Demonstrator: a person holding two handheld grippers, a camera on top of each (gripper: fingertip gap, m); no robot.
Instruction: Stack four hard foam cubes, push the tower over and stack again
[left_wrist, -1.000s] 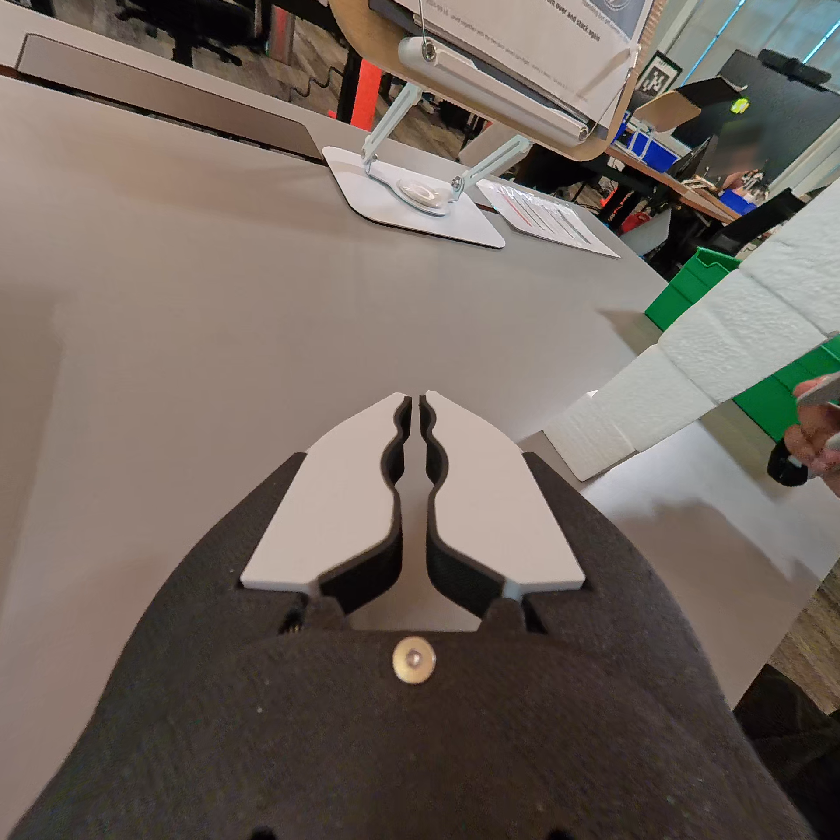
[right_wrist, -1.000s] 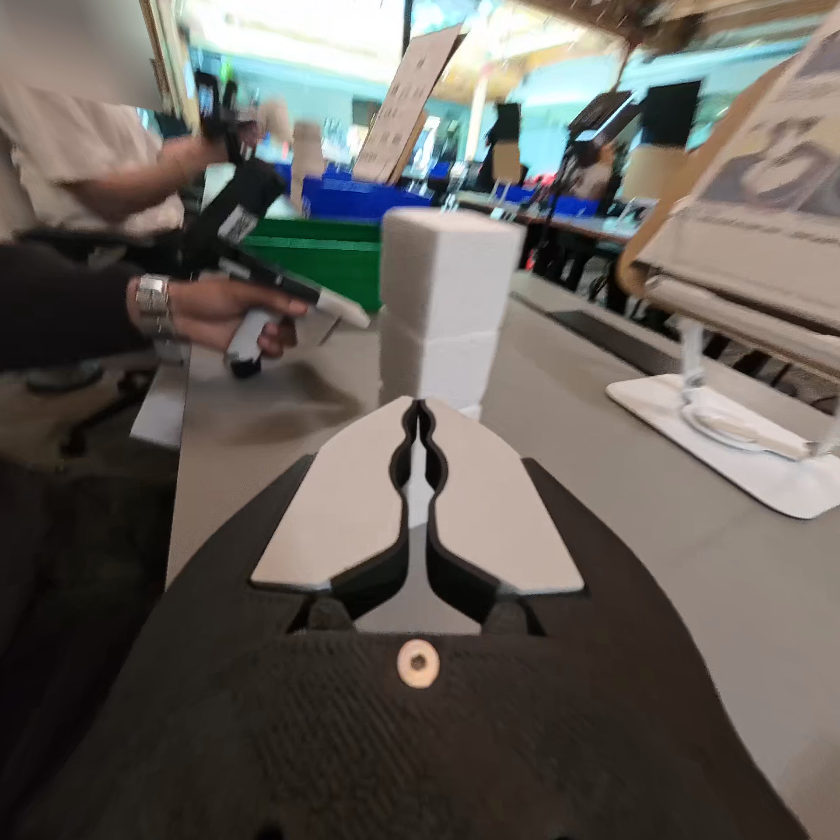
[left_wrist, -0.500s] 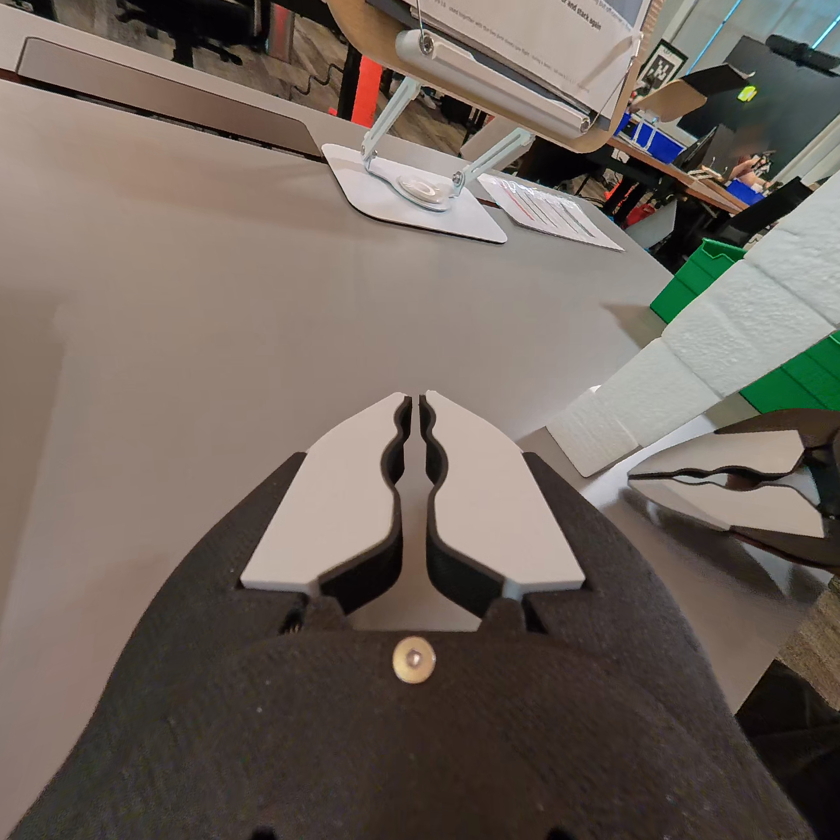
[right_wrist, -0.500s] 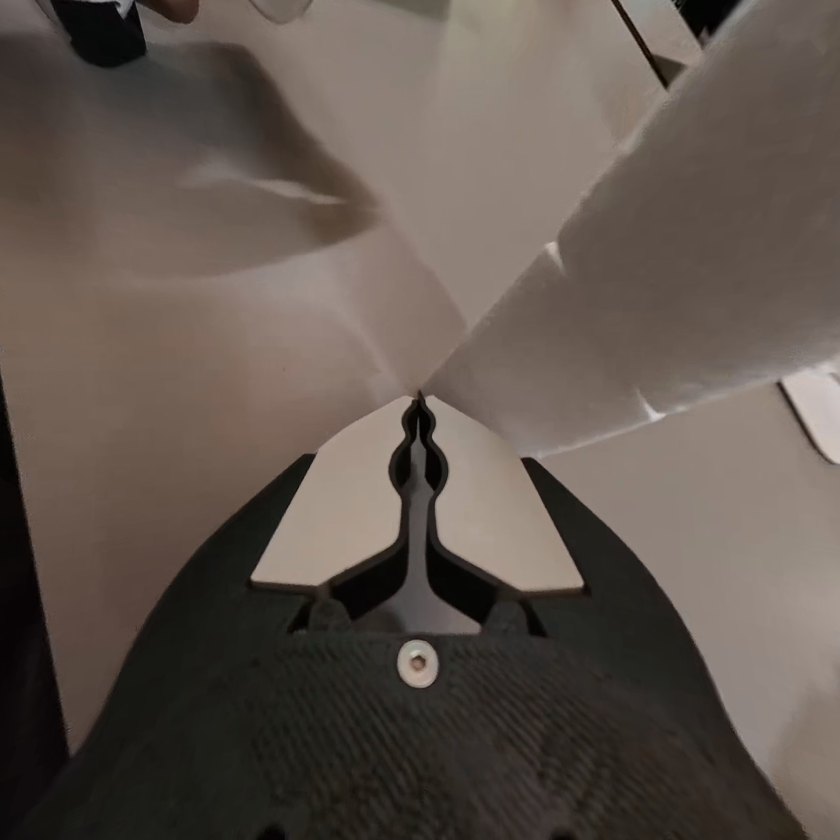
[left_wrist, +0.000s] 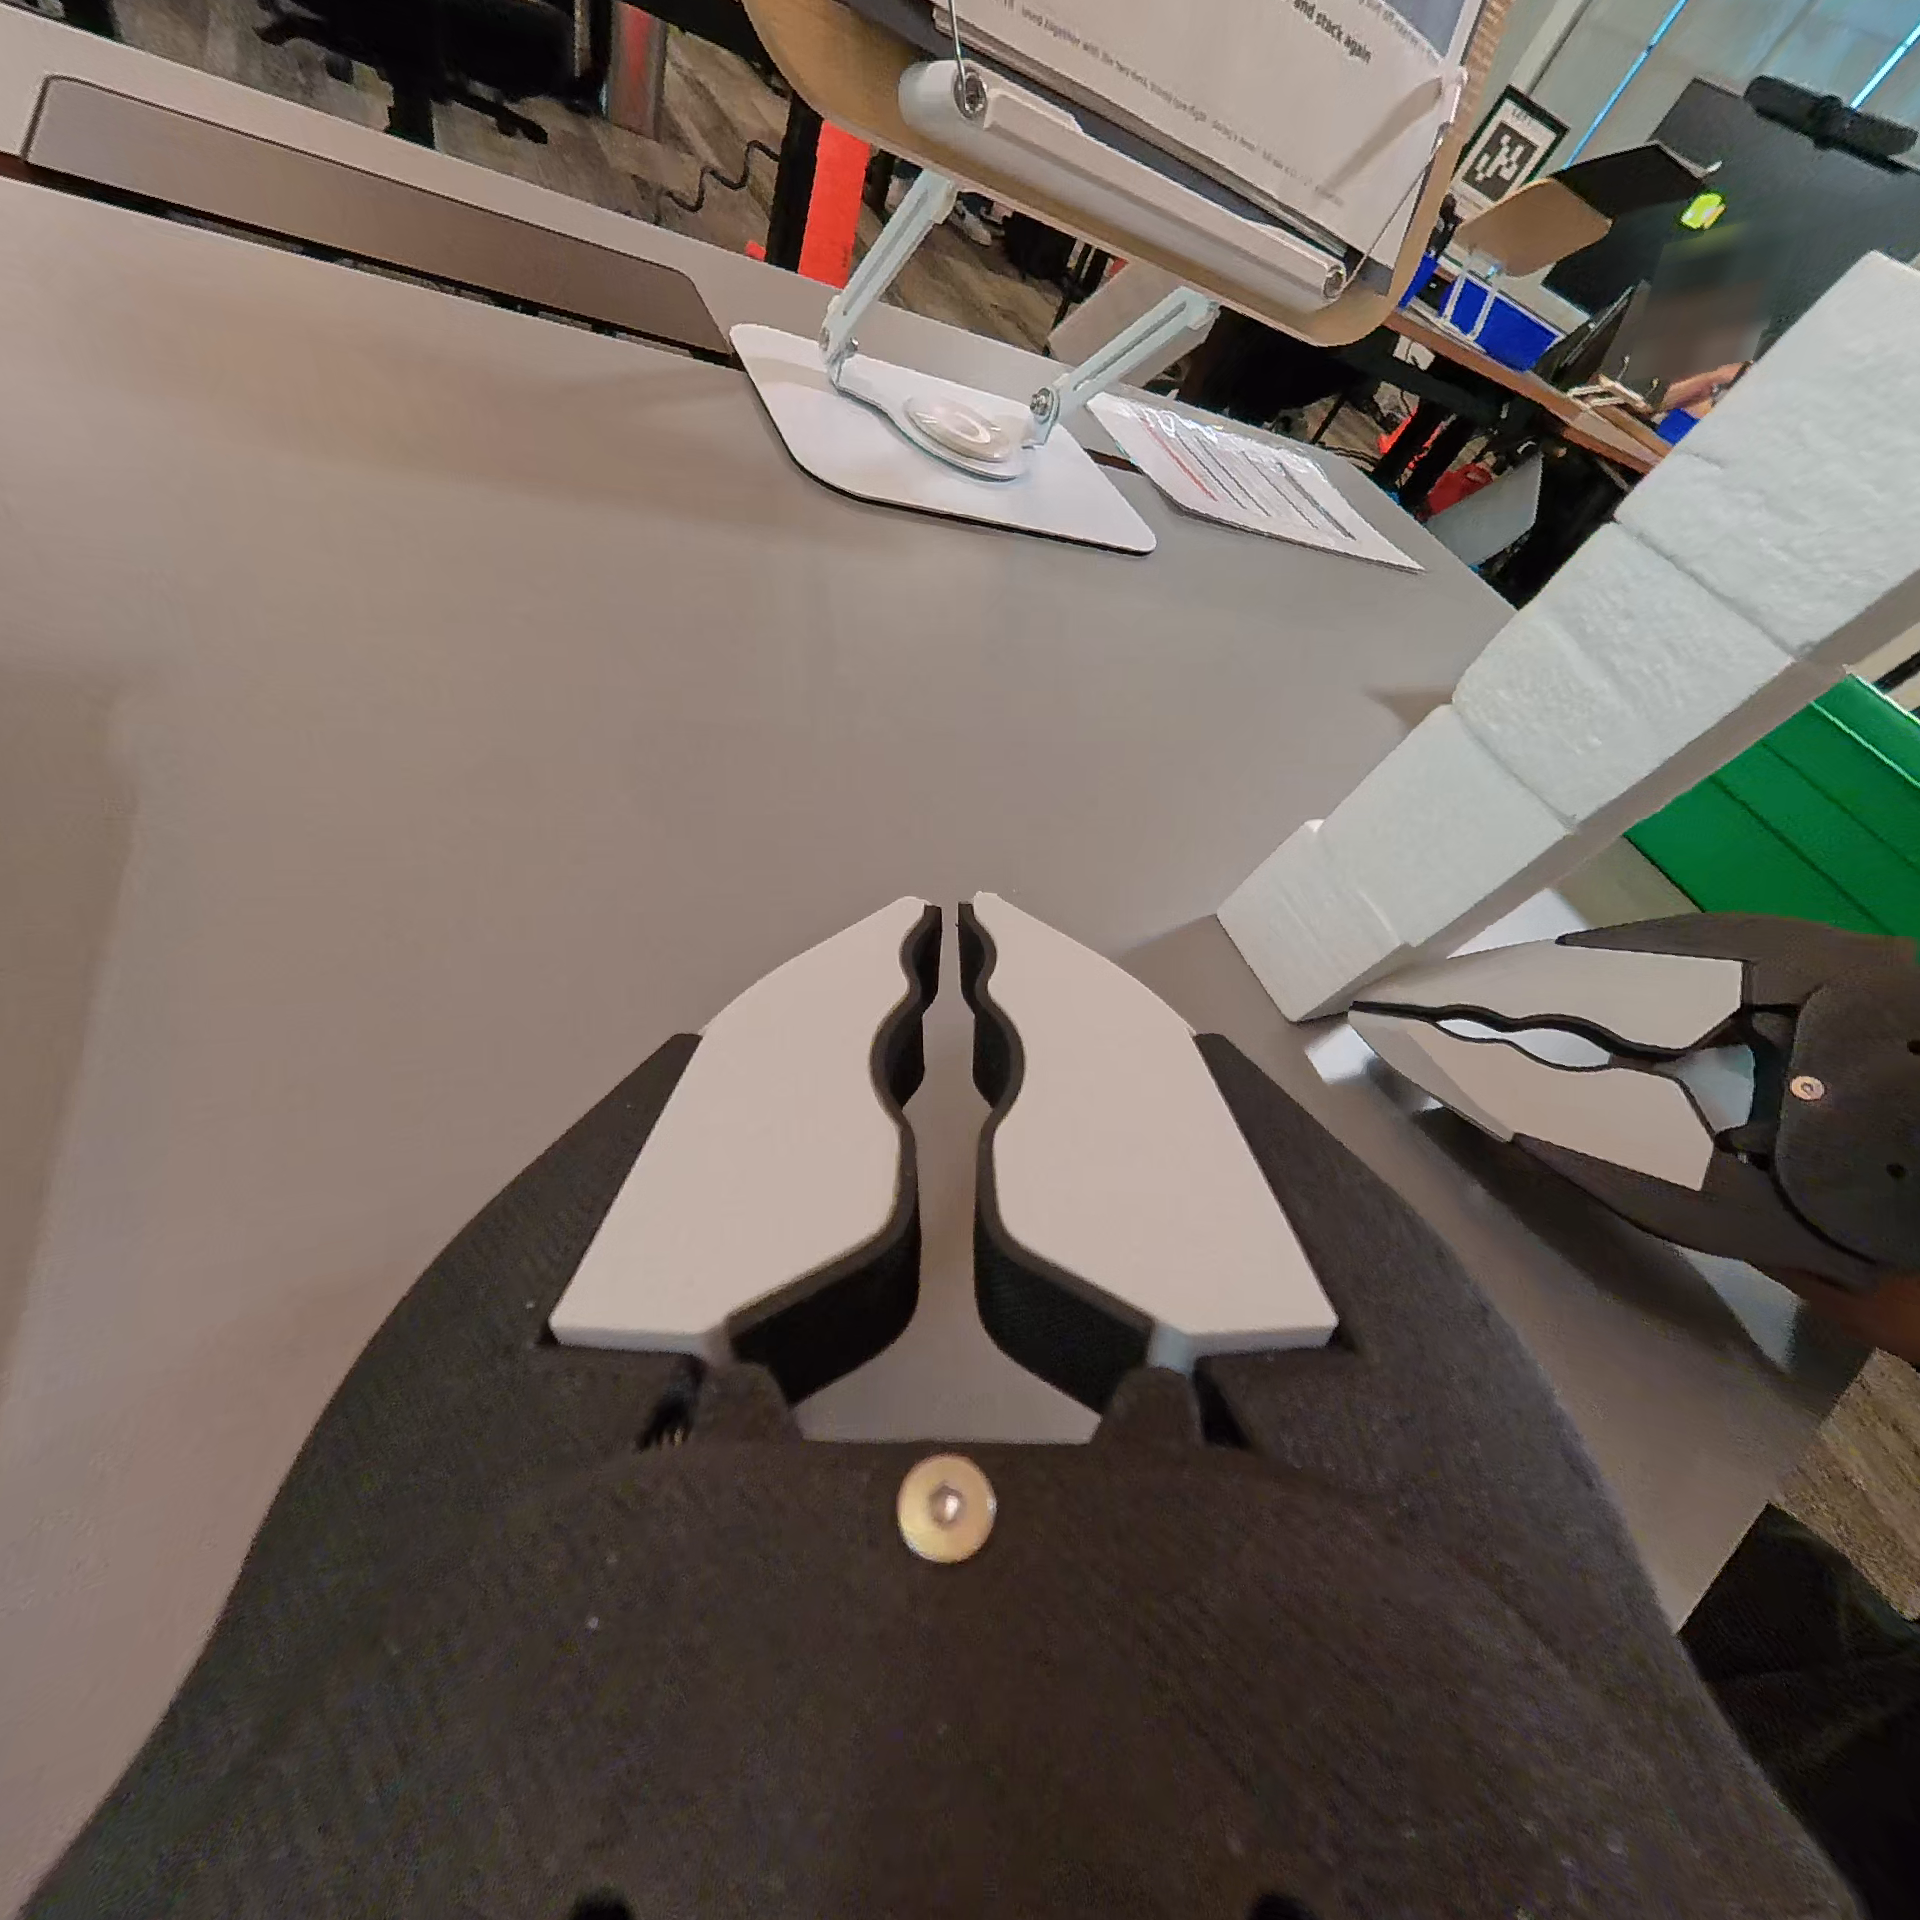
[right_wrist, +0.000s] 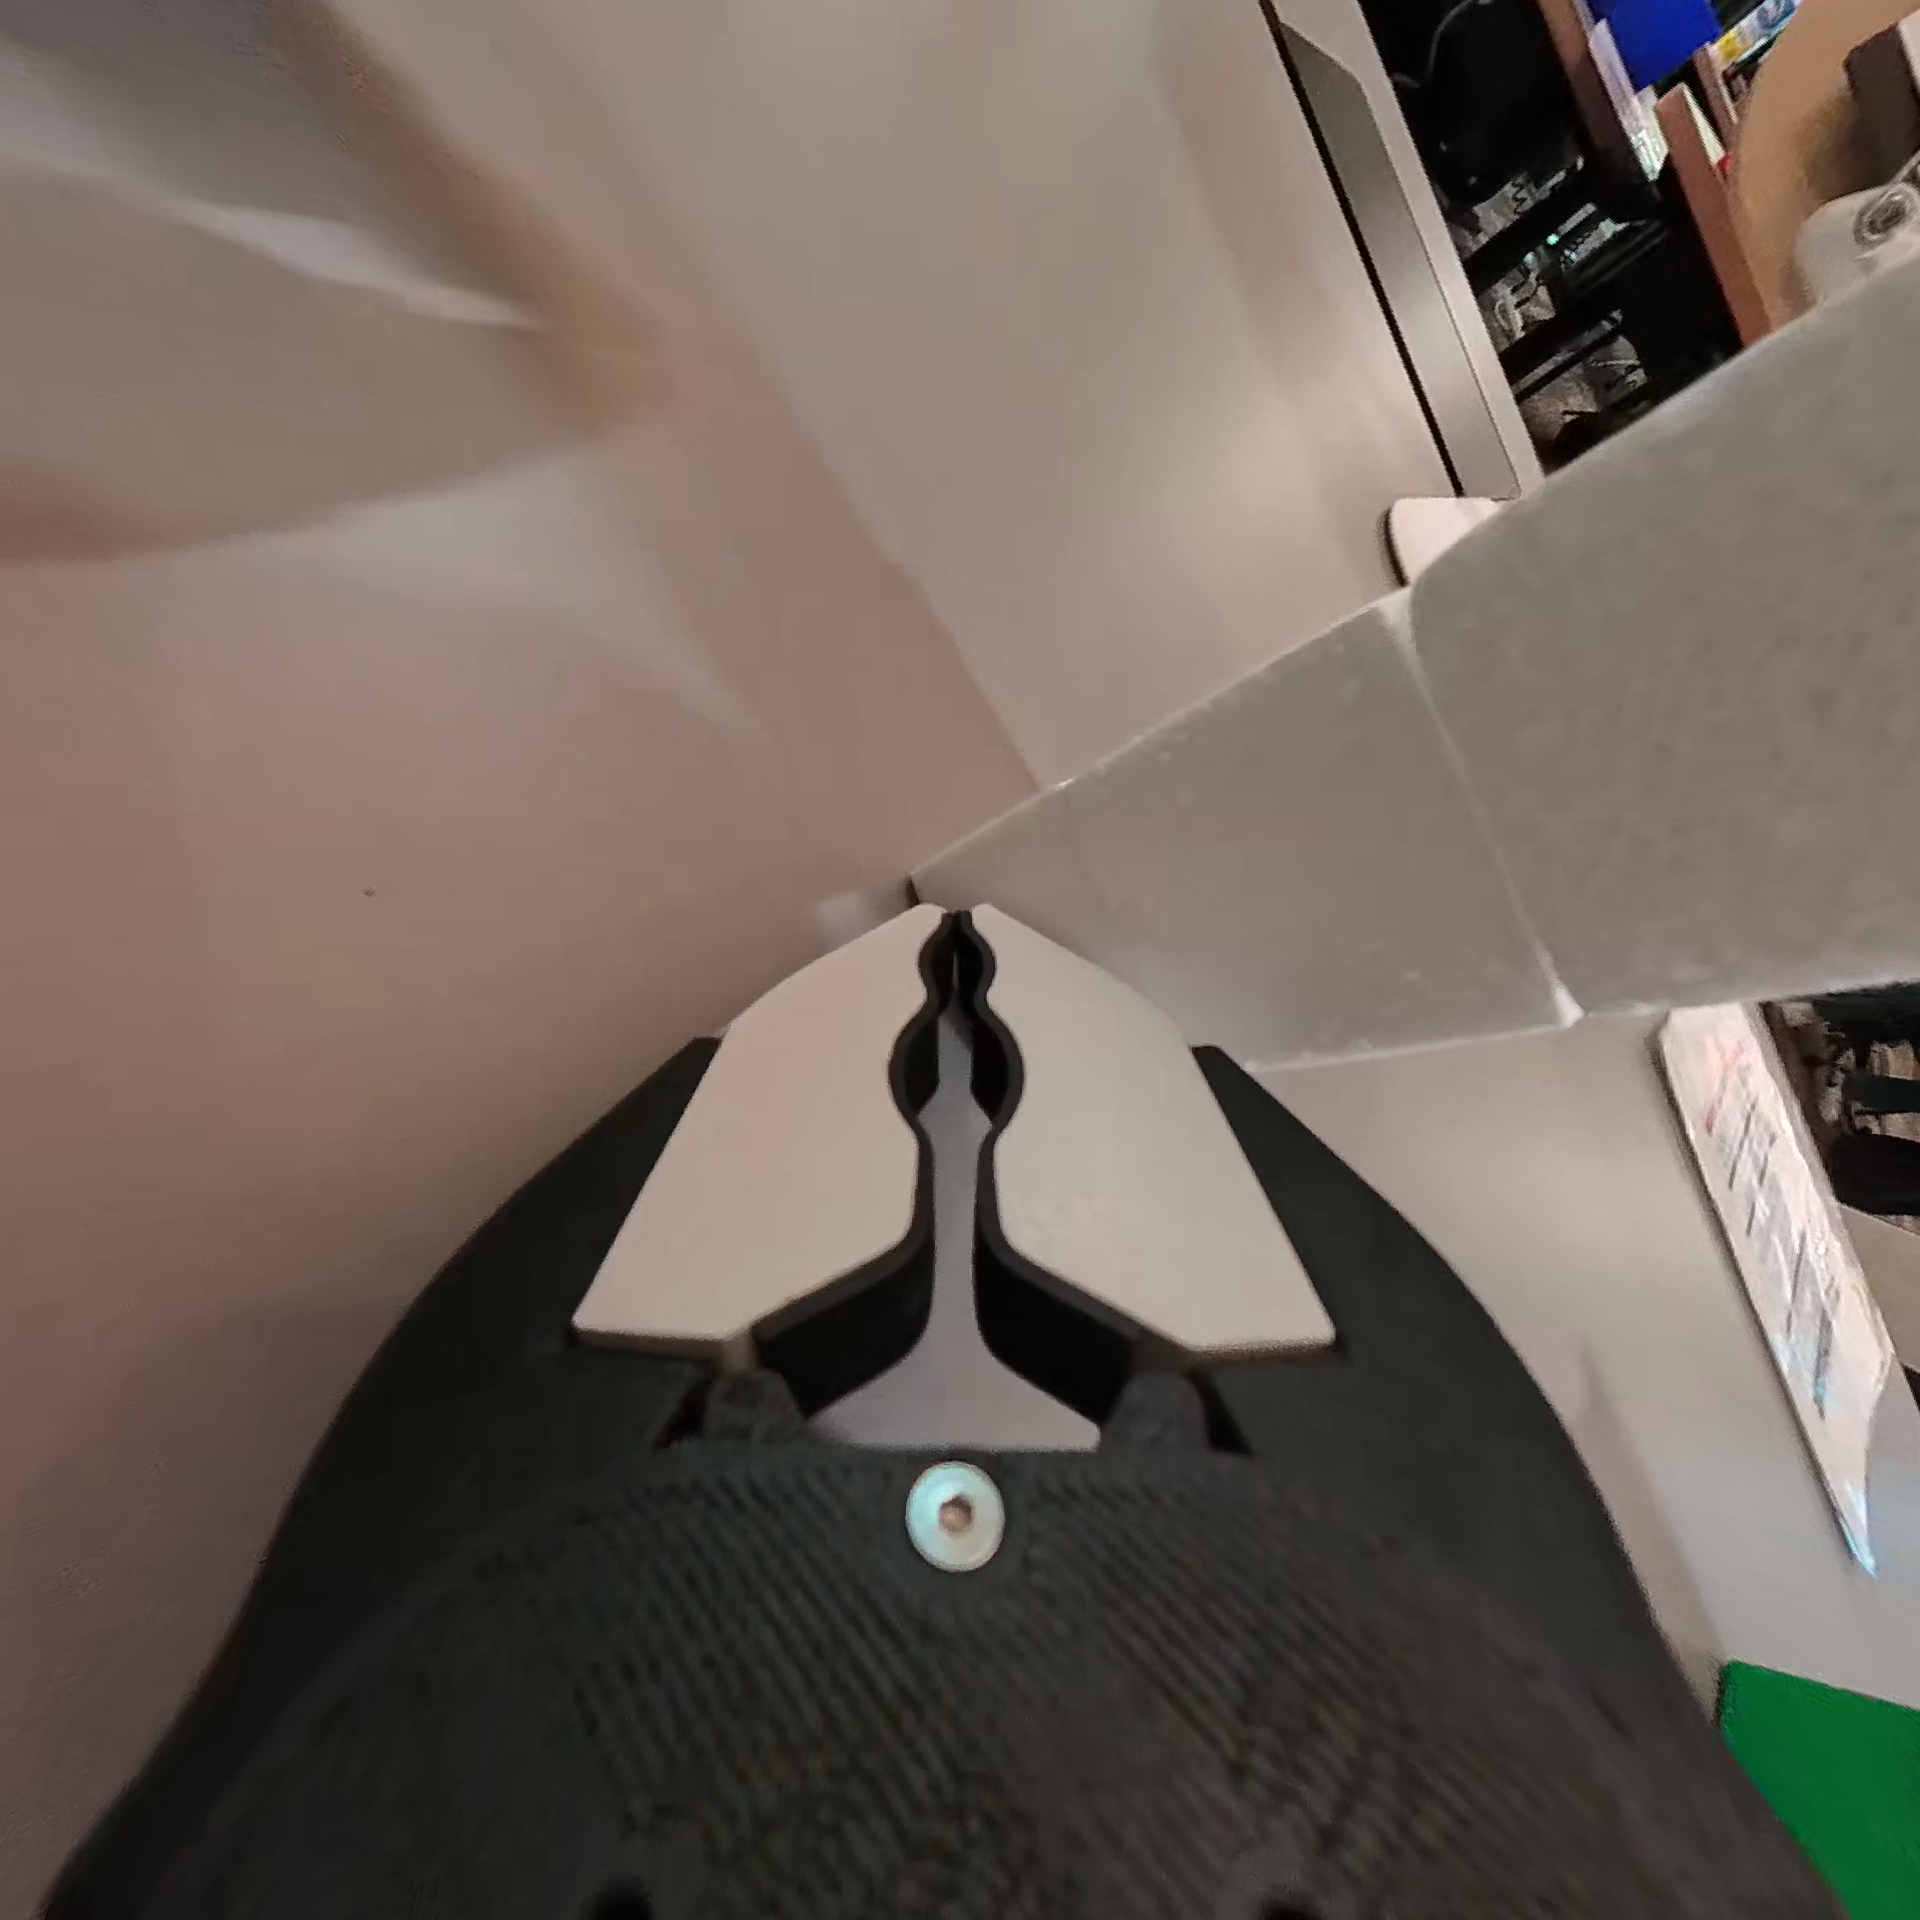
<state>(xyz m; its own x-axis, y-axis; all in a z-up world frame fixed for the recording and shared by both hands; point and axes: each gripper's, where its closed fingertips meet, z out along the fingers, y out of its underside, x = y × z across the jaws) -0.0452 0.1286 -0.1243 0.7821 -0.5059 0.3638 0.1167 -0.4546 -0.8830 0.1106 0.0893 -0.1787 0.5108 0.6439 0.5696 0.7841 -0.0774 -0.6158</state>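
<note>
Only in left wrist view: a document stand (left_wrist: 940, 457) with a white base plate sits at upper centre of the grey table (left_wrist: 416, 675); a printed sheet (left_wrist: 1247, 483) lies just right of it; green bins (left_wrist: 1808, 821) show at right, behind the foam.
Only in right wrist view: the underside-like close look at the foam stack's lowest block, a blurred shadow across the upper left of the table (right_wrist: 312, 935), and a green corner (right_wrist: 1818, 1797) at lower right.
Left gripper (left_wrist: 949, 909): lower centre of its frame, level above bare tabletop, jaws nearly together with a thin slit between the tips, nothing between them.
Right gripper (left_wrist: 1361, 1010): enters the left wrist view from the right edge, lying on its side, tips pointing left; jaws closed to a wavy line, empty. In its own view (right_wrist: 956, 914) the tips sit at centre, tilted steeply toward the table.
Foam stack (left_wrist: 1558, 758): white blocks piled at the right of the left wrist view, leaning across the frame toward upper right. In the right wrist view (right_wrist: 1455, 810) its bottom corner lies just beside the right gripper's tips, slightly right; contact cannot be told.
Left gripper to foam: well apart, foam to its right.
</note>
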